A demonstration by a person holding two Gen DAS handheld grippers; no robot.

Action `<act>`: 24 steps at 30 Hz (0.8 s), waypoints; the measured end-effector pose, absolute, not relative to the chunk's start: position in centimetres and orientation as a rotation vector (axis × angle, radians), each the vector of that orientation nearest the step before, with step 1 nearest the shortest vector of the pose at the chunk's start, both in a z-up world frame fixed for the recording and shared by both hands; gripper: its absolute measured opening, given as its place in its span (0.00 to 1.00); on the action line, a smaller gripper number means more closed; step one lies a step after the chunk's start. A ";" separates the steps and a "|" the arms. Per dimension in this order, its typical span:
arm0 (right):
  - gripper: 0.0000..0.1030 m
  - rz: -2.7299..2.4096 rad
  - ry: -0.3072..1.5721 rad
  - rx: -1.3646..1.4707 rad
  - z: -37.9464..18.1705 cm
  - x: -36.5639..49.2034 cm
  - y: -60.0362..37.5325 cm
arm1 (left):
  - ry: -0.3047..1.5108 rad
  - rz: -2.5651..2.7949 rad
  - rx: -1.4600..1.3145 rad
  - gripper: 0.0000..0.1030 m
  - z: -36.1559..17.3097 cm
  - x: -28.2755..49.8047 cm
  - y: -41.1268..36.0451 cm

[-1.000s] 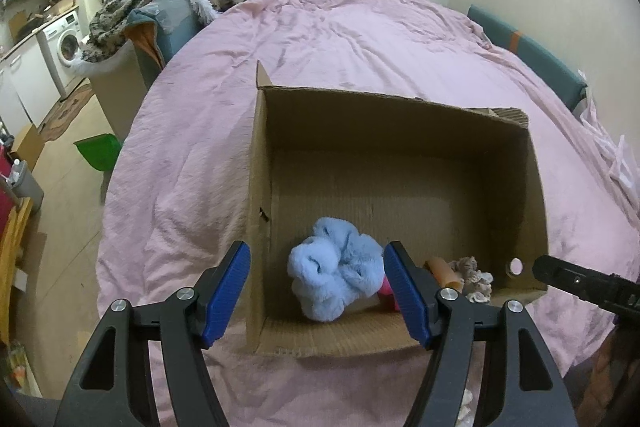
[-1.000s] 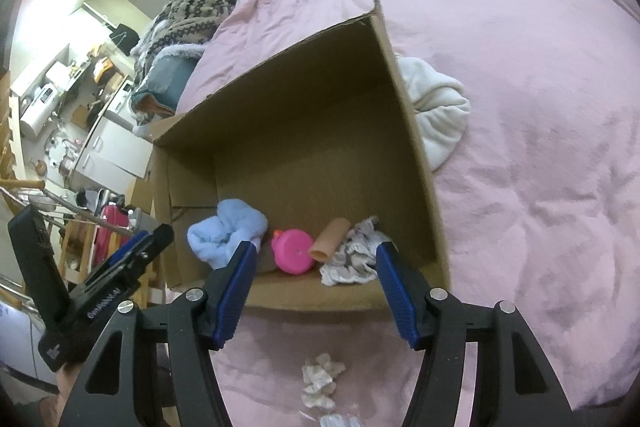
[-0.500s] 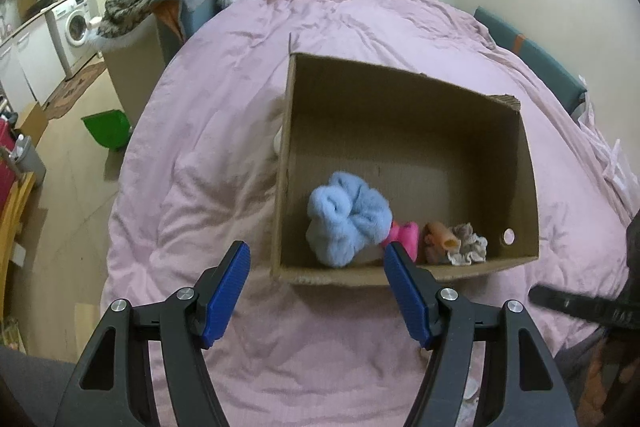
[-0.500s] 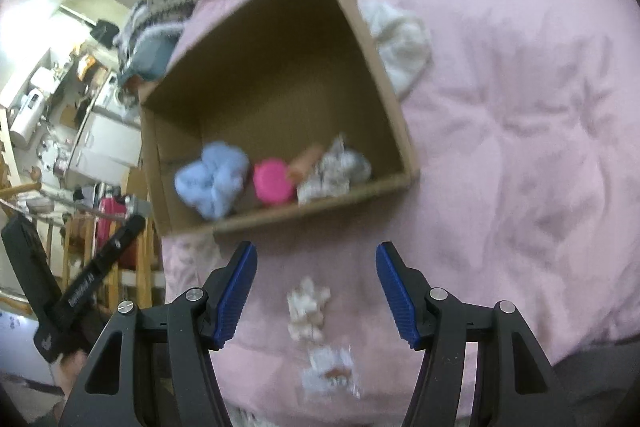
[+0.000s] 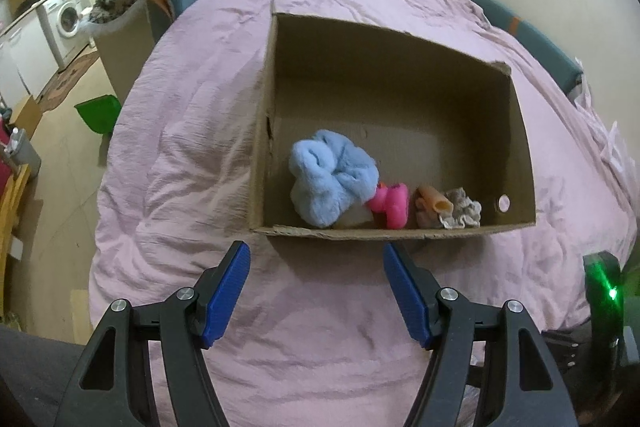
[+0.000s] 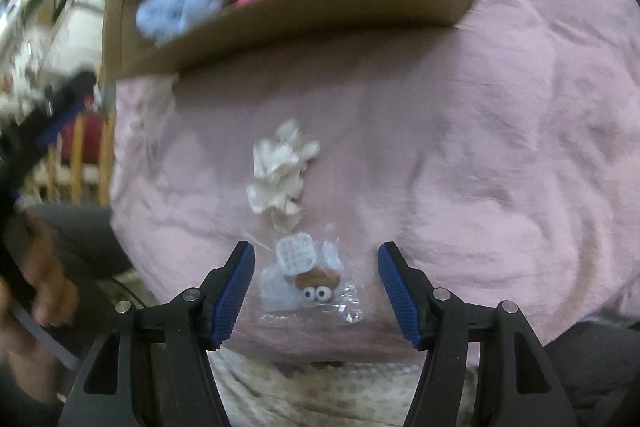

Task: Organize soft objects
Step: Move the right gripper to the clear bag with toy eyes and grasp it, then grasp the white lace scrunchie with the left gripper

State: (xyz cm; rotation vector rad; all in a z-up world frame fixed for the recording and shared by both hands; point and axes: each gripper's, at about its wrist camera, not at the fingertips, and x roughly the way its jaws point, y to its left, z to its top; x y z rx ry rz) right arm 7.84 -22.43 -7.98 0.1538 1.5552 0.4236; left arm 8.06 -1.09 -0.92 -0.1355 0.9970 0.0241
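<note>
Two soft things still lie on the pink bed outside the cardboard box (image 6: 280,15): a white scrunchie (image 6: 280,167) and a bagged toy (image 6: 308,279). My right fingers (image 6: 316,259) stand wide and empty above the bag; next they must drop and close on it. My left fingers (image 5: 316,259) hang wide, empty

Black triangular-cutout arms, silver screws and ribbed blue pads are seen on the left gripper (image 5: 316,261) and right gripper (image 6: 316,261) — identically built.
</note>
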 end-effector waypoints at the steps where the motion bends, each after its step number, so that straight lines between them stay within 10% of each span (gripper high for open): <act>1: 0.65 0.428 1.545 0.119 -7.9 7.6 -21.9 | 0.999 0.022 -0.129 0.64 -1.0 8.1 -1.2; 9: 0.62 0.480 1.529 -0.086 -8.4 6.3 -18.7 | 1.011 0.007 -0.106 0.65 -1.6 8.2 -1.9; 16: 0.28 0.463 1.502 -0.131 -8.5 6.5 -19.0 | 1.021 -0.009 -0.083 0.64 -2.0 8.4 -2.7; 24: 0.27 0.378 1.438 0.048 -6.1 7.9 -23.9 | 1.075 -0.091 -0.063 0.64 -3.5 8.4 -5.1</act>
